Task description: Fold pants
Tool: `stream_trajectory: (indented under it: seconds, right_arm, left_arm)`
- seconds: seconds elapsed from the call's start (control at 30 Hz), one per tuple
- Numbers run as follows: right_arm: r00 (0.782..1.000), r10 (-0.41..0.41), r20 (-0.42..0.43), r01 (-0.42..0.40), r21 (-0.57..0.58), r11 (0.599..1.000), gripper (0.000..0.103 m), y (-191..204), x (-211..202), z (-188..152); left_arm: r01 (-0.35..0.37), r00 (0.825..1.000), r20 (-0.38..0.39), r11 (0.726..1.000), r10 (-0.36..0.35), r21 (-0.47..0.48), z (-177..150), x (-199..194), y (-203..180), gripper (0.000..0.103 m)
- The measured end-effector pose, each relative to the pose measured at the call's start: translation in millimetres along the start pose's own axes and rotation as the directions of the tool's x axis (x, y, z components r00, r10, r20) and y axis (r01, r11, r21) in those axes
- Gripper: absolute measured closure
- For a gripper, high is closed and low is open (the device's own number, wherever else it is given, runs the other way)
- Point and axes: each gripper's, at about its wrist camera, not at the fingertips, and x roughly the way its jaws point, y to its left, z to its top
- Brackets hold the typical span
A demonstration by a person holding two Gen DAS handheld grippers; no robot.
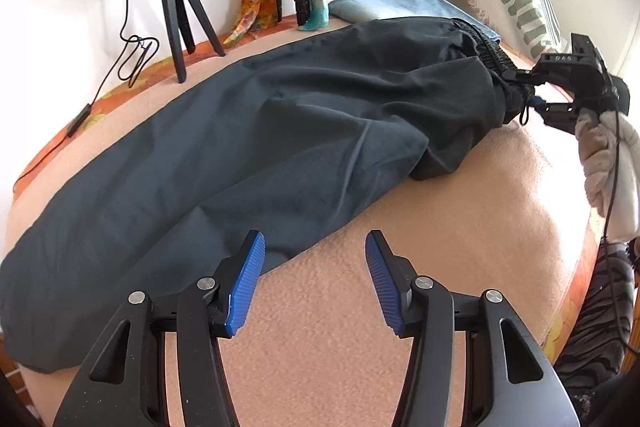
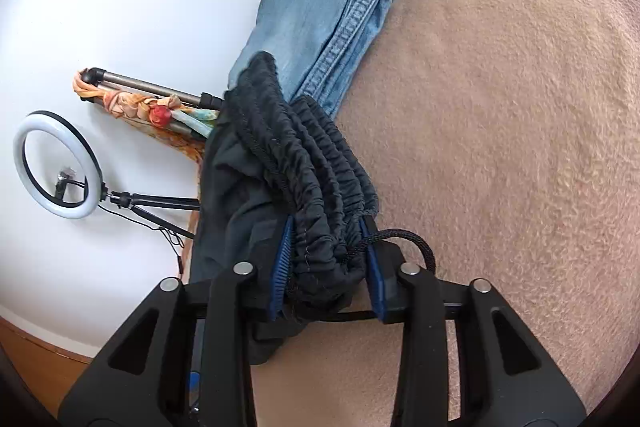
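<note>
Folding the long black fabric pants [image 1: 248, 131] well depends on both ends moving together. They lie stretched across the peach fleece-covered bed [image 1: 460, 211], legs stacked roughly one on the other, hems toward the bed's left edge and gathered elastic waistband [image 2: 316, 163] at the right edge, partly over a folded pair of light blue jeans [image 2: 320, 7] near the far edge.

The right tongs [image 2: 326, 267] are closed on the bunched waistband, its black drawstring [image 2: 404, 239] looping out beside one finger. The left tongs [image 1: 316, 279] hang spread wide with nothing between them, just above the bed beside the near edge of the legs, close to the knee or lower-leg area.

My judgement: the left tongs should first take both leg layers near the hems, pinching through the full stack. Then keep the cloth lightly taut, carry one end over to meet the other, and keep the drawstring from snagging. The rumpled seat needs smoothing first.
</note>
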Motion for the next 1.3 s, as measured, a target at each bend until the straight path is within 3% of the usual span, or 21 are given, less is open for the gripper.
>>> stream_trajectory:
  seconds: [0.3, 0.47, 0.6, 0.67, 0.73, 0.8, 0.87, 0.93, 1.0, 1.07, 1.2, 1.3]
  right_arm:
    - [0.998, 0.055, 0.006, -0.053, -0.182, 0.982, 0.084, 70, -57, 23]
    - [0.994, 0.108, 0.008, -0.103, -0.235, 0.967, 0.085, 101, -106, 32]
    - [0.997, 0.050, 0.064, -0.033, -0.245, 0.969, 0.086, 86, -113, 47]
    - [0.996, -0.035, 0.085, 0.058, -0.278, 0.959, 0.086, 75, -93, 52]
    - [0.995, -0.095, 0.038, 0.102, -0.295, 0.950, 0.086, 57, -66, 55]
    - [0.989, -0.146, -0.021, 0.134, -0.277, 0.951, 0.078, 42, -48, 53]
    - [0.982, -0.190, -0.018, 0.175, -0.312, 0.934, 0.078, 38, -47, 47]
    - [0.978, -0.211, 0.002, 0.197, -0.365, 0.910, 0.069, 42, -59, 37]
    - [0.980, -0.200, 0.013, 0.189, -0.388, 0.902, 0.052, 46, -77, 21]
    - [0.985, -0.173, -0.004, 0.155, -0.416, 0.896, 0.047, 52, -93, 0]
    - [0.983, -0.120, -0.140, 0.036, -0.492, 0.870, 0.047, 66, -105, -57]
    - [0.960, -0.086, -0.266, -0.072, -0.532, 0.844, 0.047, 76, -92, -99]
  left_arm:
    - [-0.007, 1.000, 0.009, 1.000, 0.007, -0.016, -10, -10, 23, 0.052]
    - [0.048, 0.998, 0.036, 0.999, -0.047, -0.010, -15, -34, 28, 0.052]
    - [0.037, 0.999, 0.022, 0.999, -0.037, -0.030, -14, -30, 37, 0.052]
    - [0.037, 0.999, 0.010, 0.997, -0.036, -0.061, -14, -23, 42, 0.052]
    - [0.042, 0.999, 0.001, 0.995, -0.042, -0.089, -14, -17, 46, 0.052]
    - [0.032, 0.999, -0.004, 0.995, -0.033, -0.095, -15, -15, 49, 0.052]
    - [0.026, 1.000, -0.007, 0.995, -0.027, -0.094, -17, -15, 51, 0.052]
    - [0.019, 1.000, -0.005, 0.996, -0.020, -0.091, -19, -18, 54, 0.052]
    - [0.018, 1.000, -0.001, 0.995, -0.018, -0.095, -21, -22, 58, 0.052]
    - [0.015, 1.000, 0.006, 0.995, -0.015, -0.100, -23, -27, 61, 0.052]
    - [0.019, 1.000, 0.000, 0.997, -0.019, -0.073, -28, -32, 58, 0.052]
    - [0.046, 0.999, -0.012, 0.998, -0.046, -0.041, -35, -33, 48, 0.052]
